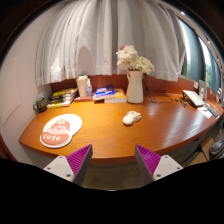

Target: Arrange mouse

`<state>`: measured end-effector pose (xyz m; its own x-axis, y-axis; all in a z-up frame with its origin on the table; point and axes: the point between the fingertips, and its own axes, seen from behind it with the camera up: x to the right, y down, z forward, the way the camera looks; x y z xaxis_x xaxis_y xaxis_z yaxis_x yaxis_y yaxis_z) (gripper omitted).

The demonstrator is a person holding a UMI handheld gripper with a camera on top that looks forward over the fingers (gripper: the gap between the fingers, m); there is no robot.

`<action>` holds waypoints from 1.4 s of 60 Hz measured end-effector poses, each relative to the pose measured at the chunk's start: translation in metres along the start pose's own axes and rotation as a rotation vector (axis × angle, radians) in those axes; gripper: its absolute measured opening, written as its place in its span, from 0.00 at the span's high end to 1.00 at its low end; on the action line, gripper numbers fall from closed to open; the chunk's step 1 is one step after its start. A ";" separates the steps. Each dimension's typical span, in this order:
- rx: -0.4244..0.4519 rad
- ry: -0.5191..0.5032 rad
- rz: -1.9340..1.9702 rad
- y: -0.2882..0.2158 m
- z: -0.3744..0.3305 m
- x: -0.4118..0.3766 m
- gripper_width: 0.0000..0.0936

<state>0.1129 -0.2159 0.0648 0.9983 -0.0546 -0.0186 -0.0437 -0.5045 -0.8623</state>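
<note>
A white computer mouse (132,117) lies on the brown wooden table (105,133), right of the middle. A round mouse mat (61,129) with a red and white cartoon print rests on the table's left part, well apart from the mouse. My gripper (113,159) hangs before the table's near edge, open, with nothing between its purple-padded fingers (79,157). The mouse is well beyond the fingers, slightly to the right.
A white vase with pale flowers (134,82) stands behind the mouse. Books (106,95) and a white container (84,87) sit at the back, small items (52,101) at the back left, a keyboard-like device (195,98) at the far right. White curtains hang behind.
</note>
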 end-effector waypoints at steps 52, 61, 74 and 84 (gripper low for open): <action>-0.182 -0.054 -0.042 -0.060 0.253 0.062 0.13; -0.193 -0.083 -0.069 -0.062 0.258 0.054 0.21; -0.209 -0.082 -0.078 -0.063 0.263 0.055 0.44; -0.244 -0.070 -0.095 -0.061 0.262 0.054 0.52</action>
<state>0.1796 0.0377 -0.0160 0.9982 0.0580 0.0144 0.0509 -0.6979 -0.7144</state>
